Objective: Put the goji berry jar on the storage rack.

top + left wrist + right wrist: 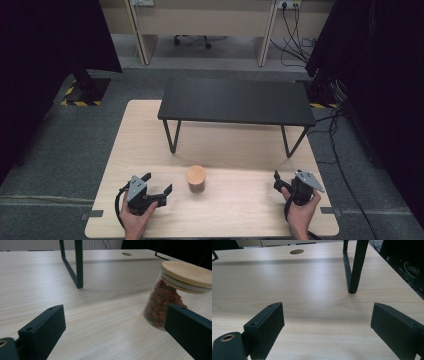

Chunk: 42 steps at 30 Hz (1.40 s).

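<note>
I find the left gripper [159, 186] just left of the jar [195, 179] at the table's [240, 210] near middle, jaws wide apart, nothing between them. I should swing it right, centring the glass body below the lid before closing. Clear glass, red dried pieces inside, flat wooden lid [188, 272]. Right gripper [281, 183] jaws apart, idle.
</note>
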Each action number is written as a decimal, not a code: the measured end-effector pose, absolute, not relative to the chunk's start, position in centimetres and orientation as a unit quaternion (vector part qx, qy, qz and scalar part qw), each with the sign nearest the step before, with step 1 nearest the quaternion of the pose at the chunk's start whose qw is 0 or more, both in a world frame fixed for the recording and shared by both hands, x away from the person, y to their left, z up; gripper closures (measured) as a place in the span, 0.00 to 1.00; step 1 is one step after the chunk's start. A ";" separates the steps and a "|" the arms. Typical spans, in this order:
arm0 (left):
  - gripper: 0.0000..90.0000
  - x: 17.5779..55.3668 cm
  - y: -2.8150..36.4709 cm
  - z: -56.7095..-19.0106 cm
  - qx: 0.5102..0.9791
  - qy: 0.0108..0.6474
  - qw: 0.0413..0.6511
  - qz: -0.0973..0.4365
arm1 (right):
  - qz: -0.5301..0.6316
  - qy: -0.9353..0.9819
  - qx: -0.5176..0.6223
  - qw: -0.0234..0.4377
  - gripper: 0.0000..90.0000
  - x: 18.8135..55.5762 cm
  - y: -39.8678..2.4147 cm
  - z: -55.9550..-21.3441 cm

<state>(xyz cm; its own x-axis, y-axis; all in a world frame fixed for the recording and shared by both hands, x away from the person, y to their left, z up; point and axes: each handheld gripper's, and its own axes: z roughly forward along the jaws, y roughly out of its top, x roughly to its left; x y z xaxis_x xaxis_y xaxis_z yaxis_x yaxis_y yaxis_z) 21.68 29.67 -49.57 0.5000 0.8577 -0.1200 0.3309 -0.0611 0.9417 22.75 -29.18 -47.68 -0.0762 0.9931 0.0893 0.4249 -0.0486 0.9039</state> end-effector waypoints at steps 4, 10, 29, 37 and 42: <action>0.03 21.3 29.6 -49.7 0.690 0.420 0.536 0.243 | 0.420 0.602 0.589 0.337 0.13 22.8 -29.2 -47.6; 0.03 20.6 29.1 -49.8 0.702 0.394 0.543 0.241 | 0.421 0.602 0.591 0.335 0.13 22.8 -29.3 -47.6; 0.03 22.7 25.0 -49.0 0.748 0.335 0.521 0.237 | 0.418 0.605 0.590 0.333 0.13 22.9 -29.3 -47.5; 0.03 24.3 23.3 -48.4 0.762 0.337 0.504 0.228 | 0.418 0.608 0.588 0.331 0.13 23.0 -29.3 -47.5; 0.05 25.8 22.1 -48.2 0.767 0.340 0.498 0.220 | 0.418 0.607 0.589 0.332 0.13 23.0 -29.3 -47.5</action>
<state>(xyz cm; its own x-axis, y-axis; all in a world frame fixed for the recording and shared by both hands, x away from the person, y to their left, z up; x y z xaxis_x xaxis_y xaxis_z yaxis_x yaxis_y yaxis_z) 25.77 22.11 -48.17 0.6727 0.7399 -0.0013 0.3015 -0.2726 0.9137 22.97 -29.32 -47.50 -0.0868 0.9922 0.0894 0.4377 -0.0426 0.8981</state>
